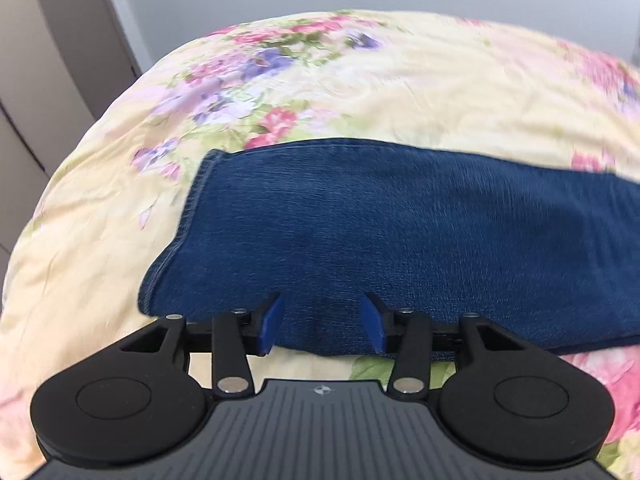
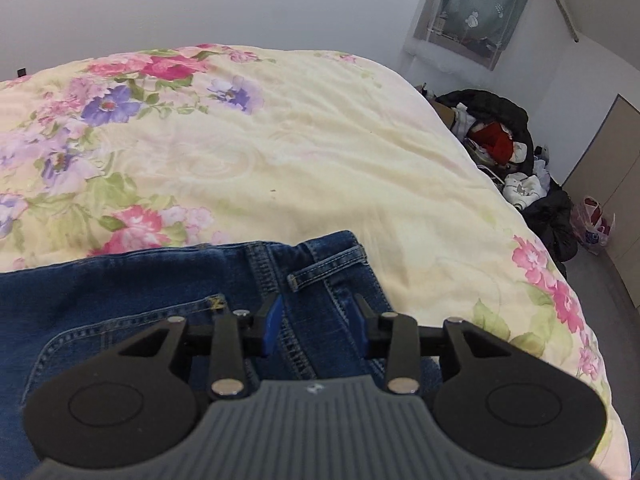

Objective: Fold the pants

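The pants (image 1: 400, 240) lie flat on the bed (image 1: 400, 92), a floral quilt, and their long axis runs across both views from side to side. In the left wrist view the hem end (image 1: 192, 216) sits in the left half of the frame, and the leg stretches away past the right edge. In the right wrist view the waistband (image 2: 332, 256) with its belt loop sits just right of centre, while the denim runs off the left edge and fills the lower left.

So each tool covers one end of the garment. The left gripper (image 1: 322, 326) hovers over the near edge of the leg, a little inward from the hem, with its blue jaws spread apart and nothing between them. The right gripper (image 2: 316, 330) hangs over the waist end near the front seam (image 2: 296, 344), jaws likewise apart and empty; whether the tips touch the cloth cannot be told.

As a judgement, the pants look already doubled leg on leg, so the coming fold likely runs along the long axis: one end is carried over toward the other. The left tool is nearer the hem, the right nearer the waist.

A pile of clothes (image 2: 504, 148) lies on the floor at the right of that view.
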`<state>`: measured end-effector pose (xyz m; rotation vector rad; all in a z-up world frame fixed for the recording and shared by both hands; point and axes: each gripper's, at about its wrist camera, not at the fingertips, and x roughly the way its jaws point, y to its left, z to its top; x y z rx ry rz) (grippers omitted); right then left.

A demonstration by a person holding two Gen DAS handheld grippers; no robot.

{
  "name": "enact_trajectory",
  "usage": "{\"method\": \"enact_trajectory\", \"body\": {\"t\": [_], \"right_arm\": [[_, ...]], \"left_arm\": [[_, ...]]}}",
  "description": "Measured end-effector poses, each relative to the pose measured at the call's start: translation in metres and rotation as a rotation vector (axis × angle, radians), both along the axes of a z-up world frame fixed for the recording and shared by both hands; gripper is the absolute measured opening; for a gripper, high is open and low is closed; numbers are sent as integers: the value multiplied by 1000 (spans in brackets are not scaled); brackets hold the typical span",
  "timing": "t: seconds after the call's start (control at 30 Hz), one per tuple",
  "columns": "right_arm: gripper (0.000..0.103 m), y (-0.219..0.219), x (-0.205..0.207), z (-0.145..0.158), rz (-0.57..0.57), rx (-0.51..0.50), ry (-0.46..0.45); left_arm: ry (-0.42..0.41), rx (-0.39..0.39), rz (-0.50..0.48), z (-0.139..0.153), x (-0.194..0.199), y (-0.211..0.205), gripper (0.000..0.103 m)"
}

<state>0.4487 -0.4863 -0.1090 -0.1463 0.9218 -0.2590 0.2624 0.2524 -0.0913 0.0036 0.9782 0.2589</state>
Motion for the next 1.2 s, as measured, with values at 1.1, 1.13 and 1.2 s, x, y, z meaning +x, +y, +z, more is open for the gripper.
{"method": "enact_trajectory", "body": {"t": [1.1,1.13,1.2], "right_arm": [[35,258,-69,-3,477,75,108],[35,258,-68,-4,475,75,108],[35,260,-67,-4,475,80,108]], "left_arm": [[-311,-964,532,-71,-80,140,64],[-316,-962,537,-72,-78,141,64],[-322,-952,539,-72,-71,141,62]]}}
